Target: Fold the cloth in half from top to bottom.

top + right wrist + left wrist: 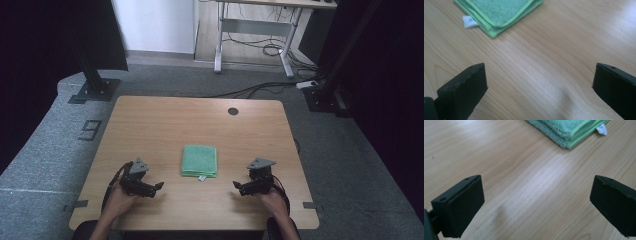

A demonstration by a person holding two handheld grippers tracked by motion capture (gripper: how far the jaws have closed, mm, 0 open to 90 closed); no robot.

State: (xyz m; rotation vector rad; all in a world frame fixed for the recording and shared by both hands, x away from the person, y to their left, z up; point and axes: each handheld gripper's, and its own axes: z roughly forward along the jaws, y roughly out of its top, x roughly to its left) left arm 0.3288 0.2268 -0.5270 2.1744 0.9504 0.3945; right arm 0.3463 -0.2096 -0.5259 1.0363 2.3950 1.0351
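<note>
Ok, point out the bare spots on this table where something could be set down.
Widest: the far half of the table, between the green cloth and the round hole. Also free: strips beside the cloth. Tightest: the near edge, by the left claw and right claw.

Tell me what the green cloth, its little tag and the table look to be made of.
Cloth: looks like microfibre or terry, matte; fuzzy pile with a lighter stitched edge, folded in layers.
Tag: probably a woven or printed fabric label, white with a blue mark; too blurred to be sure.
Table: wood-look top, likely laminate; pale grain lines and soft glare.
</note>
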